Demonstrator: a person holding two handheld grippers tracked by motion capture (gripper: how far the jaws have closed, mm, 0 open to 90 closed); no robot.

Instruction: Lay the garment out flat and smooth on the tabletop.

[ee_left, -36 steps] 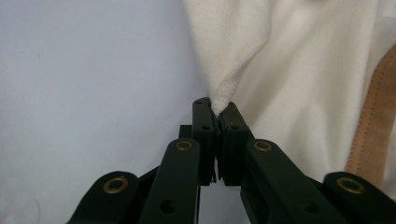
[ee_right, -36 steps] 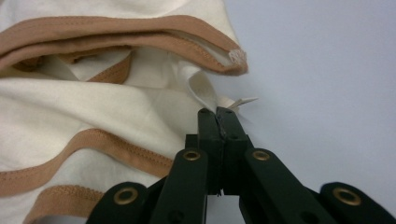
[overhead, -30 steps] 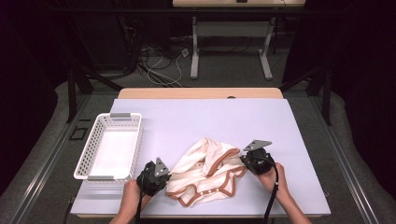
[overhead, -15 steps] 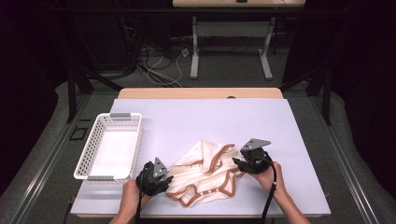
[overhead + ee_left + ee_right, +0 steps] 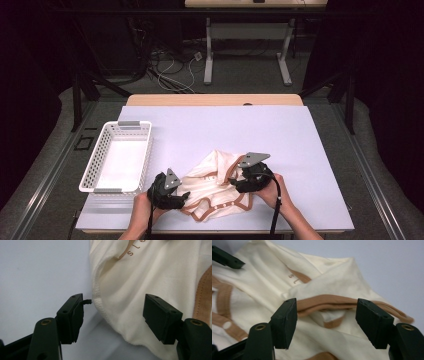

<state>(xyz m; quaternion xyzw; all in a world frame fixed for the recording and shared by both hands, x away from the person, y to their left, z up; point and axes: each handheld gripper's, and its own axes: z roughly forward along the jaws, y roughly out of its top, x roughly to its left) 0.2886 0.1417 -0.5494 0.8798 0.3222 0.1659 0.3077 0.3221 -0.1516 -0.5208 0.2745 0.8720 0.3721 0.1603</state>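
Observation:
A cream baby garment with brown trim (image 5: 212, 189) lies crumpled near the table's front edge. My left gripper (image 5: 183, 196) sits at its left edge. In the left gripper view the jaws (image 5: 113, 315) stand apart, having just been opening. The garment's hem (image 5: 150, 277) lies between them and neither pad touches it. My right gripper (image 5: 235, 183) is over the garment's right side. Its jaws (image 5: 327, 320) have also just been opening and stand wide around a brown-trimmed fold (image 5: 324, 302) without pressing on it.
A white plastic basket (image 5: 145, 160) stands at the left of the pale lilac table cover (image 5: 300, 145), close to my left hand. The table's front edge runs just below both hands. Beyond the table are a desk's legs and cables on the floor.
Both grippers went from shut on the garment to open. My right gripper moved left towards the garment's middle, and the cloth's right side now lies folded inwards. The left hand stayed put.

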